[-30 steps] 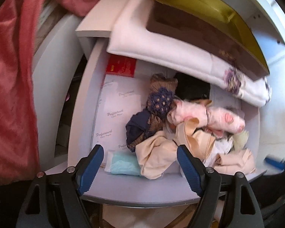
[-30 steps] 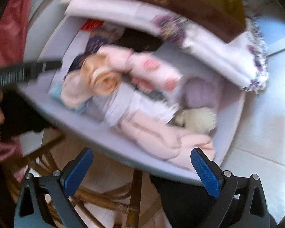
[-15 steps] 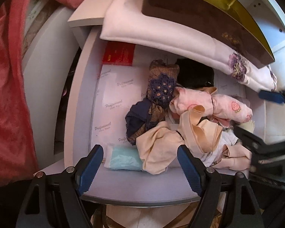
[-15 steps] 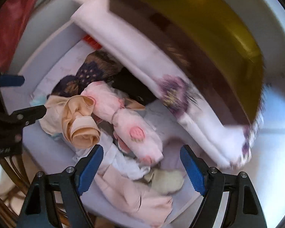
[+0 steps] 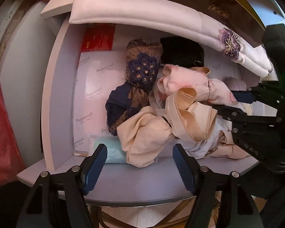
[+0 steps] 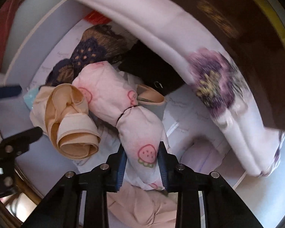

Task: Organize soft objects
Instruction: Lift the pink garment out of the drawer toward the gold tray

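Note:
A heap of soft garments lies in an open white drawer (image 5: 57, 98). A pink strawberry-print bundle (image 6: 123, 102), tied at its middle, lies across the heap; it also shows in the left wrist view (image 5: 188, 83). My right gripper (image 6: 142, 161) is shut on the near end of that bundle. Beside it are a rolled peach band (image 6: 72, 121), a beige garment (image 5: 146, 136), a navy and gold lace piece (image 5: 140, 70) and a black item (image 5: 182, 51). My left gripper (image 5: 138, 163) is open and empty over the drawer's front edge, just before the beige garment.
A folded white cloth with purple flowers (image 5: 161, 15) lies on the shelf above the drawer, under a brown and gold box (image 6: 247, 28). A red card (image 5: 98, 38) and a pale blue packet (image 5: 112, 150) lie in the drawer. Red fabric (image 5: 1, 104) hangs at the left.
My right gripper has moved into the drawer and closed on the pink strawberry bundle. My left gripper has edged closer to the drawer and stayed open.

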The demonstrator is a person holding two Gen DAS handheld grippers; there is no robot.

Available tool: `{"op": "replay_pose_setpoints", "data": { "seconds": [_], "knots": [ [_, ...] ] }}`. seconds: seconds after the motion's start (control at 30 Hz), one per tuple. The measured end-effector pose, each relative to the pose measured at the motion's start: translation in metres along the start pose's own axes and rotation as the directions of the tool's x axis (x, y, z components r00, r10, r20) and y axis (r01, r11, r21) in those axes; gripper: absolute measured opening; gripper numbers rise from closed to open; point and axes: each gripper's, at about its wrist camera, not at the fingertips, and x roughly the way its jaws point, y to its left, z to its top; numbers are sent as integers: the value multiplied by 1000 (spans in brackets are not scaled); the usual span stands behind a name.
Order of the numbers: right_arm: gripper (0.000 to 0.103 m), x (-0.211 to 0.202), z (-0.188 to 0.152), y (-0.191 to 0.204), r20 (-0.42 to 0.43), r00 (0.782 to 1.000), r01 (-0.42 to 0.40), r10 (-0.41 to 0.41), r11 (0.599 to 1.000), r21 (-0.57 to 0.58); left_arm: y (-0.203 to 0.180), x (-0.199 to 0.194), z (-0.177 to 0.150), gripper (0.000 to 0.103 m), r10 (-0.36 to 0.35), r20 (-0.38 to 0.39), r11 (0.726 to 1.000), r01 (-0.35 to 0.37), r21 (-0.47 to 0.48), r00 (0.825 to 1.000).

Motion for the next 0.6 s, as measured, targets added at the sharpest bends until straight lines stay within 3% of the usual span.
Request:
{"op": "replay_pose_setpoints", "data": {
  "seconds": [0.33,0.47,0.6],
  "knots": [
    [30,-10,-24,-42,21,994,-111,109,969,222,-6,3,-3,72,25,20,999,-25,37,999],
    [29,-22,-44,-62,58,985,-175,165,926,333,-16,7,-3,72,55,33,995,-57,84,998],
    [26,-35,-65,-81,124,958,-285,257,845,452,-22,10,-5,72,57,38,993,-60,105,998]
  ]
}}
